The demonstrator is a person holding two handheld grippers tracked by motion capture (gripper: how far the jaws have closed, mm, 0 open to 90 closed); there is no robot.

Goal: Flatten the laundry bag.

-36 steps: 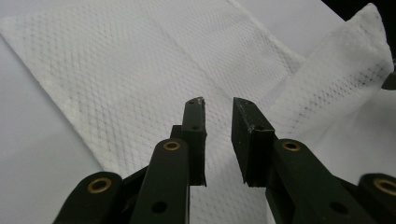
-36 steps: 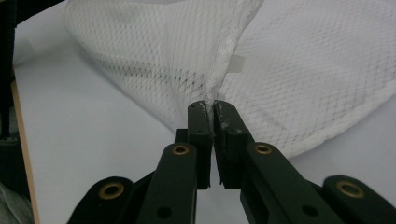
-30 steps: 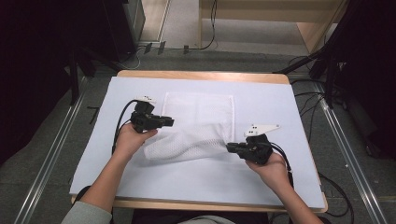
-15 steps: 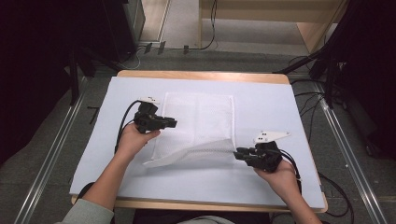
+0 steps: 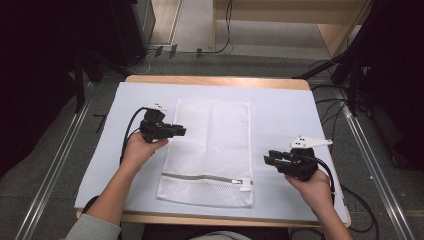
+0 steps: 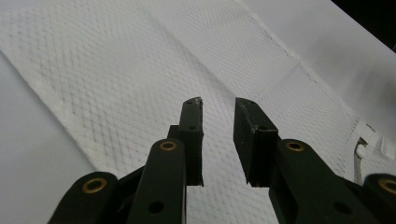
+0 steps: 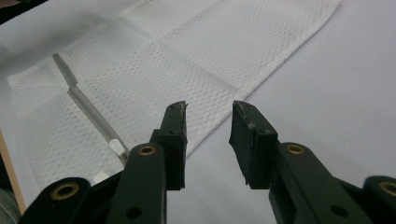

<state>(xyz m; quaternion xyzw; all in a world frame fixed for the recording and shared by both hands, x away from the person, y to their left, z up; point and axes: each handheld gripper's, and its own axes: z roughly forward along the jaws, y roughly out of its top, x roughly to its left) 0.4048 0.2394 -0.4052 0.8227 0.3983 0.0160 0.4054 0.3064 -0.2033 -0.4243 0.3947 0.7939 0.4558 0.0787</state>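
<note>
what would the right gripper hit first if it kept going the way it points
Probably the right edge of the white mesh zippered laundry bag, lying flat just ahead of the right gripper; its open jaws hold nothing.

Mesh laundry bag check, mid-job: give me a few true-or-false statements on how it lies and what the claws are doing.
1. The mesh laundry bag lies flat and unfolded on the table cover. True.
2. Its zipper runs along the far end. False: it is at the near end.
3. The right claw grips the bag. False: its jaws stand apart, empty, beside the bag.
4. The left claw is at the bag's left edge. True.
</note>
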